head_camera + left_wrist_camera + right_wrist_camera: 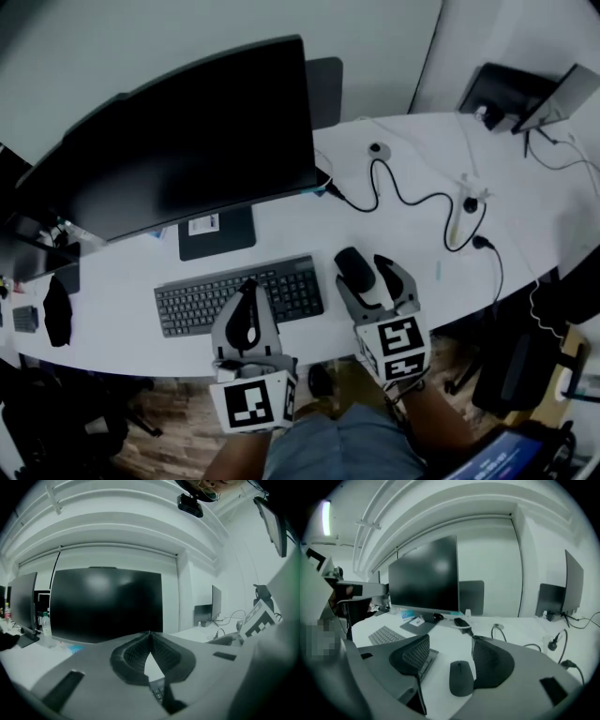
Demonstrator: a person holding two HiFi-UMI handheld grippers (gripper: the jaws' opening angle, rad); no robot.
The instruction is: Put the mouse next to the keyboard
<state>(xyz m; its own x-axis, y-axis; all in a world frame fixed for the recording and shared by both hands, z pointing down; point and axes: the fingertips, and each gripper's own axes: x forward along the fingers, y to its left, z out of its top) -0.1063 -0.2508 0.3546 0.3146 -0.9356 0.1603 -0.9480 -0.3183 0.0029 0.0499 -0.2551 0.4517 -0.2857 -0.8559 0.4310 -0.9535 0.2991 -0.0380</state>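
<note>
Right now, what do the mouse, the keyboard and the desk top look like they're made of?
Mouse: probably plastic with a matte dark finish; its smooth rounded shell shows no glare.
Keyboard: likely plastic, with matte dark grey keys in a flat, thin frame.
Desk top: smooth and white, perhaps laminate; the colour is even and no grain is visible.
</note>
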